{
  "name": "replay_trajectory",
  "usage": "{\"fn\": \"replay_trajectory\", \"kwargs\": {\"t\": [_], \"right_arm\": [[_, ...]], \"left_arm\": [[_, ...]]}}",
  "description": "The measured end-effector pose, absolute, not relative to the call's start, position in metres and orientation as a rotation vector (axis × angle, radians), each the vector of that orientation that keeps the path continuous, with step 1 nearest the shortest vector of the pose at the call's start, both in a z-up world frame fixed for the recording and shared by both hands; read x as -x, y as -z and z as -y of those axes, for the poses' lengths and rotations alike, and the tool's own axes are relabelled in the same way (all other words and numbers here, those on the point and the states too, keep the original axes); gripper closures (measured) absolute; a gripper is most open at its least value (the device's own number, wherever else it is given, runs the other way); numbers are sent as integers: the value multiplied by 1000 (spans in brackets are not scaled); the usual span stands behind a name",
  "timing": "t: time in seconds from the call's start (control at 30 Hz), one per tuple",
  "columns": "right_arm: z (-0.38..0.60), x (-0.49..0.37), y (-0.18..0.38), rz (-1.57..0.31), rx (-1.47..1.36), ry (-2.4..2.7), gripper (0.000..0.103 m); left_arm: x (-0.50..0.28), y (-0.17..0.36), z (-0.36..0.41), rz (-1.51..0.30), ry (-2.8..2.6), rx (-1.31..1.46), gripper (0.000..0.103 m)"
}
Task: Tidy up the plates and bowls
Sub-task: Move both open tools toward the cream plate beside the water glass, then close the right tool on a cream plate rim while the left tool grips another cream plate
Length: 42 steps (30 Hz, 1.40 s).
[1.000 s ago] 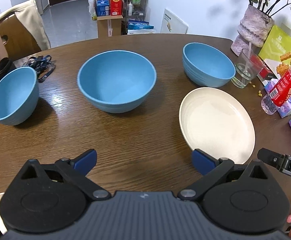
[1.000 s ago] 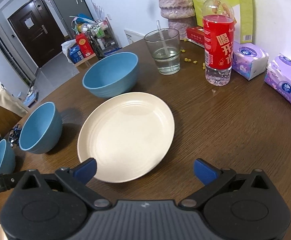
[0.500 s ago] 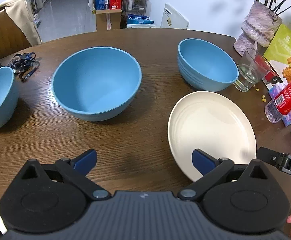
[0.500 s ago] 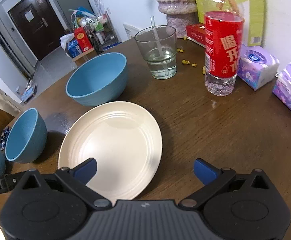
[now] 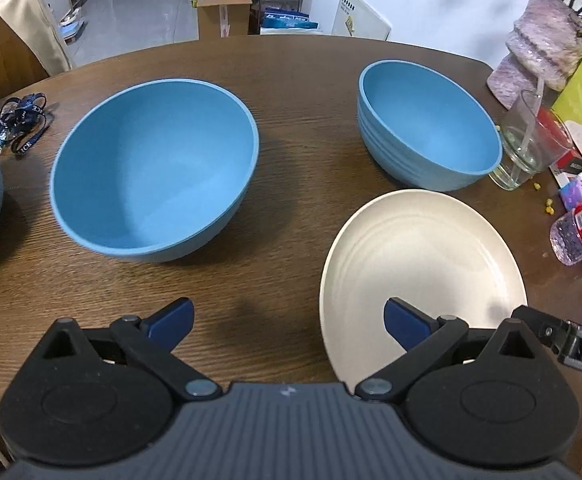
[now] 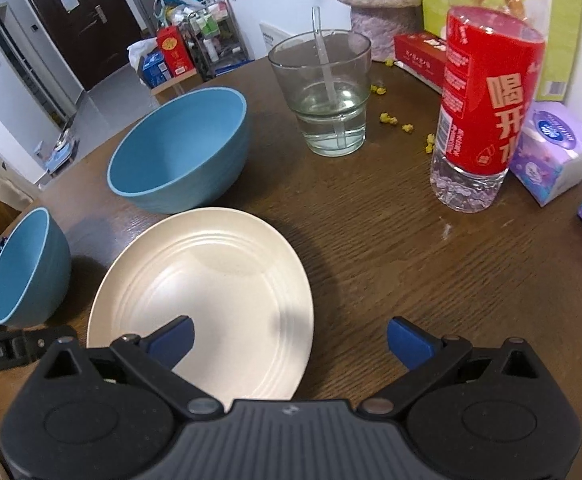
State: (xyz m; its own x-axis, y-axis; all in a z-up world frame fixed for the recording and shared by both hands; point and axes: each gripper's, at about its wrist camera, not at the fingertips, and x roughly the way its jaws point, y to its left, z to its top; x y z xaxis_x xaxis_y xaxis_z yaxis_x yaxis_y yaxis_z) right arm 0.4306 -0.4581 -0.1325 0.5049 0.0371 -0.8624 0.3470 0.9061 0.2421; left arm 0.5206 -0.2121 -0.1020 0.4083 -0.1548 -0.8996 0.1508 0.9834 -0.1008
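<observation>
Two grippers, both spread wide, empty. Left gripper (image 5: 289,318) over bare table (image 5: 283,240); its right finger overlaps the cream plate (image 5: 423,256) rim. Right gripper (image 6: 289,338) straddles the plate's right edge. Large bowl (image 5: 151,168) and ribbed bowl (image 5: 427,124) stand apart; glass (image 6: 325,92) and bottle (image 6: 479,116) crowd the right.

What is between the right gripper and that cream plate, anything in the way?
Nothing visible. The right gripper is open, and one of its fingers already hangs over the near edge of the plate. The bowl, glass and bottle all stand beyond it.
</observation>
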Motion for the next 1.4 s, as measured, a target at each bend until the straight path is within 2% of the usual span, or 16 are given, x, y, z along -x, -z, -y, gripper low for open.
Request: {"fn": "replay_trajectory", "kwargs": {"t": [0.17,0.27,0.37,0.53,0.67,0.73,0.83,0.93,1.1,1.33,1.4], "right_arm": [[465,-437,137,-1049,-422,173,9],[469,-442,139,-1056,-423,165,15],[470,-445,141,-1062,-423,156,24],[472,-448,147,-1073,-432,152,46],[475,-450,152,-1074,-443,147,51],[476,-451,153,-1076,-449,146,63],[477,-452,155,-1079,-454,139,74],[477,-453,156,-1081,-460,128,80],[479,-455,161,-1093,-478,130,91],[483,-454,165,-1086,-506,112,96],[484,-454,165,-1082,-508,111,96]], "left_arm": [[-528,107,222,-1144,180,-10,1],[-532,109,226,-1148,176,-10,4],[-534,112,229,-1152,172,-13,10],[-539,117,231,-1163,158,-11,21],[-543,122,230,-1177,148,-3,25],[-545,124,230,-1187,150,3,30],[-547,126,231,-1198,150,5,39],[-549,129,231,-1216,149,4,50],[-550,132,235,-1235,159,9,63],[-550,134,239,-1244,193,27,84],[-549,133,240,-1240,195,19,85]]}}
